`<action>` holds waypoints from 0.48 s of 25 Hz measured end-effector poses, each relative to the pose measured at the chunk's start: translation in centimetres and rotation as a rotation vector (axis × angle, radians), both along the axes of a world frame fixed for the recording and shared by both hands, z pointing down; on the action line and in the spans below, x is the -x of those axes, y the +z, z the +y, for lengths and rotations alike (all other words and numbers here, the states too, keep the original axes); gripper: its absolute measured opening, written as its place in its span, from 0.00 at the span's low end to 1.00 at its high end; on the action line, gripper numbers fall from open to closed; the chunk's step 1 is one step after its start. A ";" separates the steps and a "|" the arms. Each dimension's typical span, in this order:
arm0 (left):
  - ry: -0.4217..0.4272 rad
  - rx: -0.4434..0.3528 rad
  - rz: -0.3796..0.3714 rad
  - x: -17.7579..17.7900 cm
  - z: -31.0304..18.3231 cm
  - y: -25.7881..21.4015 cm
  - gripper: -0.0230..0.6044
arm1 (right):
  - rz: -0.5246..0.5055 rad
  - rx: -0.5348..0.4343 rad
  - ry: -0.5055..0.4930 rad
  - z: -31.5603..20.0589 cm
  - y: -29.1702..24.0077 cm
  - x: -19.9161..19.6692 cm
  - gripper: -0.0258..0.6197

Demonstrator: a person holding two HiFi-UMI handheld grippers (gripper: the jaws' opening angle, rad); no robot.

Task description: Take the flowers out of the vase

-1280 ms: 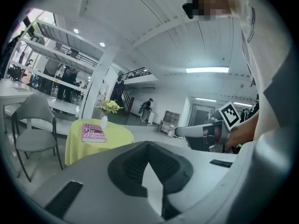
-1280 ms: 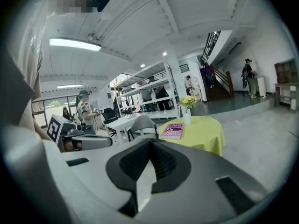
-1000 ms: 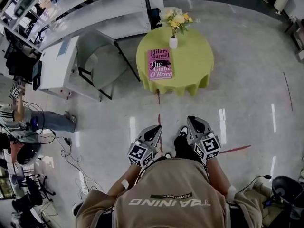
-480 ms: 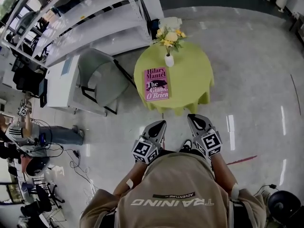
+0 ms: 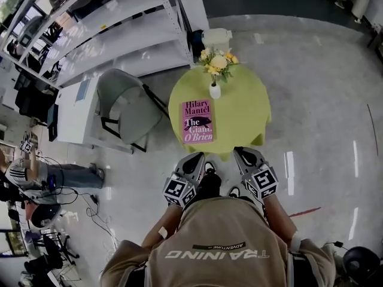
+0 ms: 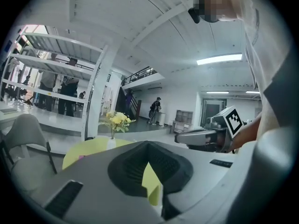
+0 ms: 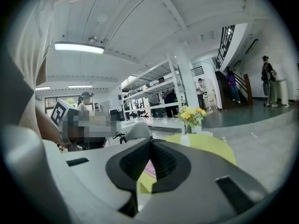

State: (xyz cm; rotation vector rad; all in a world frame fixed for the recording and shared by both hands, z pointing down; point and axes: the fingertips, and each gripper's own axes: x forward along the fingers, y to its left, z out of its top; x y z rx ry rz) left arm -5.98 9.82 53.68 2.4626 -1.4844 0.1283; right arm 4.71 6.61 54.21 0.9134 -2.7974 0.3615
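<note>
Shelving rack (image 5: 119,34): white, several tiers, at the far left of the floor.
Round table (image 5: 242,109): yellow-green cloth, stood just right of the rack's end.
Grey chair (image 5: 122,103): stood beside the table's left edge, between table and rack.
Book (image 5: 198,121): pink cover, lay flat on the left half of the tabletop, reaching toward its near edge.
Left gripper (image 5: 194,159): clenched, its 2 jaws pressed together with nothing between them. It was held off the table's near edge, and in the head view its tips met the cloth's hem.
Right gripper (image 5: 244,154): likewise clenched and empty, beside the left one at the same near edge.
Flowers (image 5: 218,61): yellow and white bunch with green leaves. The stems stood in the vase and the heads hung over the far edge of the tabletop.
Vase (image 5: 215,91): small, white, upright near the far edge, just beyond the book's far right corner, well apart from both grippers.
</note>
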 end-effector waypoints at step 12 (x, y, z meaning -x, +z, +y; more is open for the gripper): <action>0.105 0.009 0.025 4.4 -13.5 2.5 0.04 | 0.051 0.008 0.111 -11.2 1.2 4.0 0.04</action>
